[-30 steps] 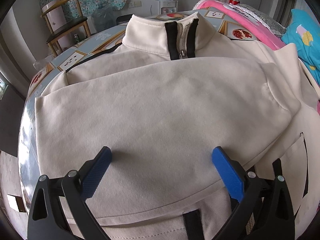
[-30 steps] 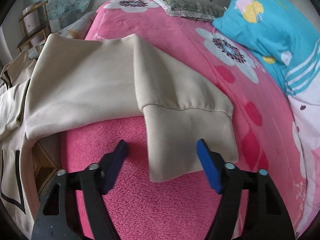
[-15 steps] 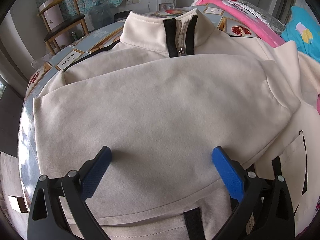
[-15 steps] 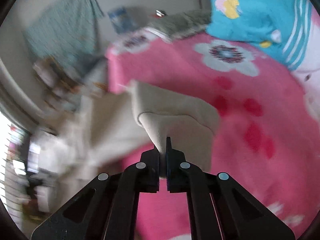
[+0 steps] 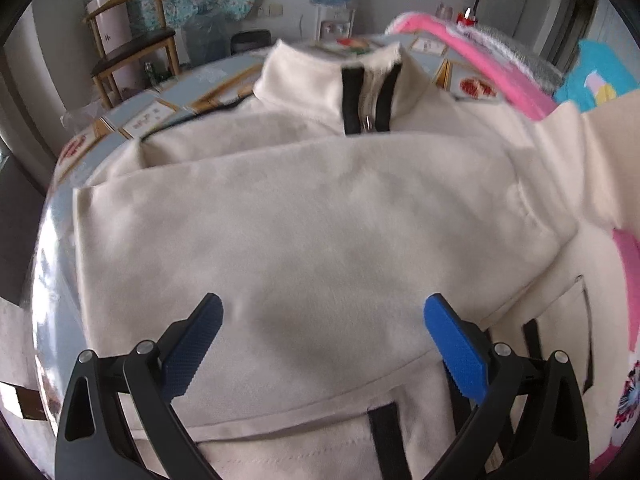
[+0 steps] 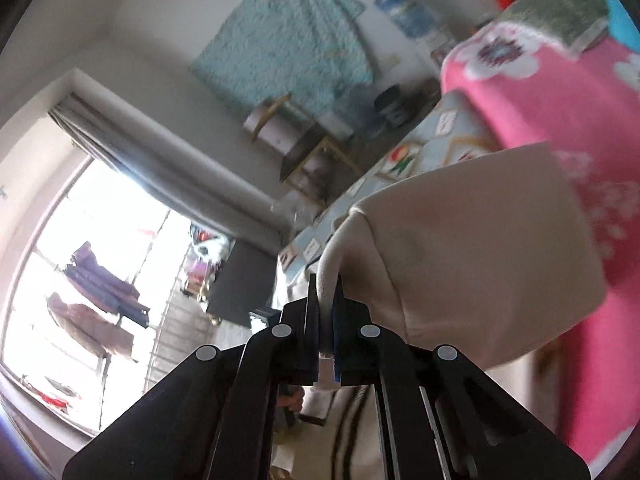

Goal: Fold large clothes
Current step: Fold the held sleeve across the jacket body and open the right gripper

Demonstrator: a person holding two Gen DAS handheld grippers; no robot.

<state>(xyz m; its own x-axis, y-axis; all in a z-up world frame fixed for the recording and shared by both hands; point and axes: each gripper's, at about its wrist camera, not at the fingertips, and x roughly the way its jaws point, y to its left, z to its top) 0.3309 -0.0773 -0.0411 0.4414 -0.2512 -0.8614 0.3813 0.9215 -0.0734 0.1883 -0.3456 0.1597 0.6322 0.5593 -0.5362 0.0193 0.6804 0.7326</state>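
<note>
Cream fleece zip-collar jacket (image 5: pixel 320 240): body flat on counter. Right tool (image 6: pixel 325 320) clamps its sleeve cuff (image 6: pixel 460 248), lifted beside the body; left tool (image 5: pixel 320 344) wide, empty, above the body.

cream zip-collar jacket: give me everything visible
The cream, fleece-like zip-collar jacket lies front-up on the patterned table, one sleeve folded across its chest. Black tape flanks the short metal zip; black-edged pockets sit near the hem. The open left tongs hover above it. The right tongs pinch its other sleeve cuff, lifted over the pink blanket.
</note>
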